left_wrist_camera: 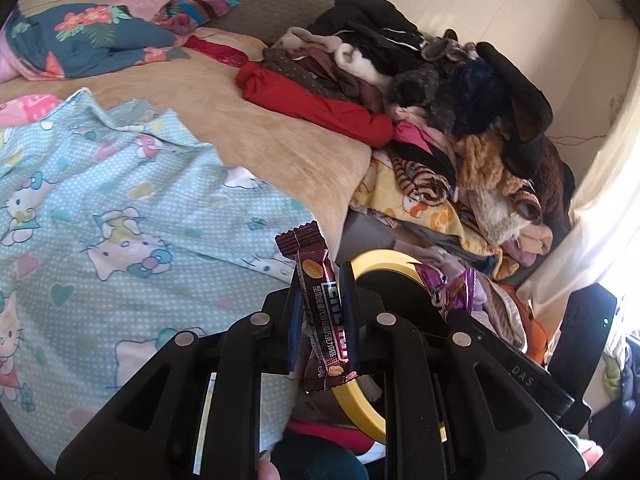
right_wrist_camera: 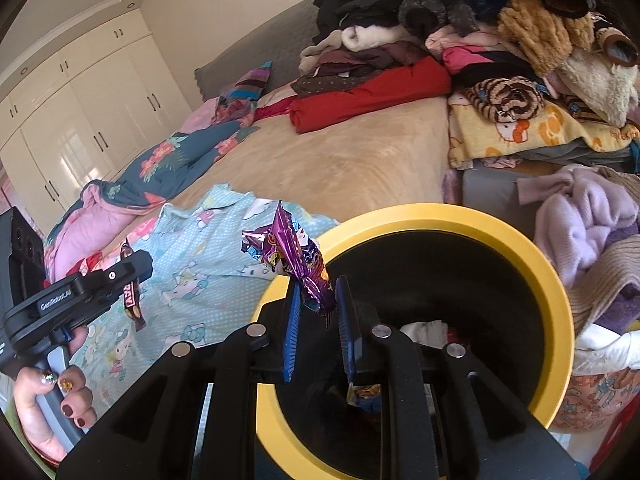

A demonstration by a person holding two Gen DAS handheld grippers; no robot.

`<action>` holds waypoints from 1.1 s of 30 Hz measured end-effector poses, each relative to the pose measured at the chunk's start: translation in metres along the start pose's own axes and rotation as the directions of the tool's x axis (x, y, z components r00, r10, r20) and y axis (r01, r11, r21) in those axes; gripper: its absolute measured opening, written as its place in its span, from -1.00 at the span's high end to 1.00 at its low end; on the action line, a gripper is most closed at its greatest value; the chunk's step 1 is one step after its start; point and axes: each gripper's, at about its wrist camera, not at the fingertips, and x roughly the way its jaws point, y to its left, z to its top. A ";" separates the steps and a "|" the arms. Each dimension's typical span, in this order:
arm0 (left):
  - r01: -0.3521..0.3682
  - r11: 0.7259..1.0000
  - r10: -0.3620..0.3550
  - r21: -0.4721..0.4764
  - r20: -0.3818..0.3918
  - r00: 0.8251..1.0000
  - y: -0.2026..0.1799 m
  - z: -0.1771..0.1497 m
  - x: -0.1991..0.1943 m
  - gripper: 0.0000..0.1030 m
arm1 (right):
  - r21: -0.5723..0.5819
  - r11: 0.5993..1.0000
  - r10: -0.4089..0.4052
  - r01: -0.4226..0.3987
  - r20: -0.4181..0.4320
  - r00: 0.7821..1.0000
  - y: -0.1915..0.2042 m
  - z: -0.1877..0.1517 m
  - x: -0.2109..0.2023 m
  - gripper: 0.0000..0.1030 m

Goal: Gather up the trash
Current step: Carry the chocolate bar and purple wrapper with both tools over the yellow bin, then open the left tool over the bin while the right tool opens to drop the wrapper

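My left gripper is shut on a brown chocolate bar wrapper, held upright beside the yellow-rimmed bin. In the right wrist view the left gripper hangs left of the bin with the brown wrapper dangling. My right gripper is shut on a crumpled purple foil wrapper, held over the near rim of the black bin with the yellow rim. The purple wrapper also shows in the left wrist view. White and coloured trash lies inside the bin.
A bed with a tan blanket and a light-blue Hello Kitty sheet lies ahead. A tall pile of clothes sits at the right. White wardrobes stand far left. Lilac knitwear lies beside the bin.
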 end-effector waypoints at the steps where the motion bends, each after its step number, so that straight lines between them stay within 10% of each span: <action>1: 0.003 1.000 -0.003 0.009 -0.003 1.000 -0.004 -0.001 0.001 0.77 | 0.003 1.000 -0.002 0.002 0.001 1.000 -0.002 0.000 -0.001 0.66; 33: 0.112 0.968 -0.085 0.224 -0.129 0.988 -0.089 -0.034 0.041 0.77 | 0.147 0.987 -0.064 0.069 -0.044 0.997 -0.079 -0.001 -0.014 0.64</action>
